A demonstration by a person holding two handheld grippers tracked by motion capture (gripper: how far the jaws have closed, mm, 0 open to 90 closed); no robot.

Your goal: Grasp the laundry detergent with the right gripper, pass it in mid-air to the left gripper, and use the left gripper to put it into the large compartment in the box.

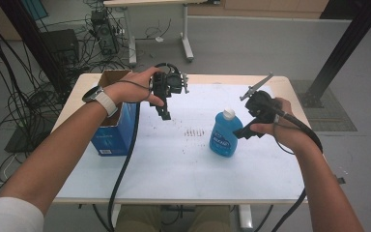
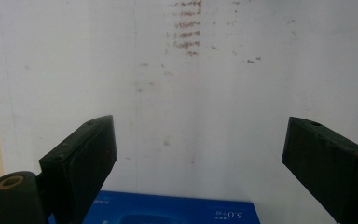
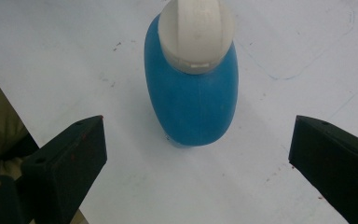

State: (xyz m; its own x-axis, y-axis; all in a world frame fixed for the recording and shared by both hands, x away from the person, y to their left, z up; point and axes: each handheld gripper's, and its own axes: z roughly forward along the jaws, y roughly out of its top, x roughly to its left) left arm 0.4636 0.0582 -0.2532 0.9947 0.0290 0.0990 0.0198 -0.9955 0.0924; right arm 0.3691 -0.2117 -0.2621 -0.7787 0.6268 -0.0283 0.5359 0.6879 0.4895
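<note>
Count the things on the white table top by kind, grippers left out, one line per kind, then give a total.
Blue bottle with a white cap: 1
Blue cardboard box, open at the top: 1
Total: 2

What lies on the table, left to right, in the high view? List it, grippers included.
Box → left gripper → brown stains → bottle → right gripper.
</note>
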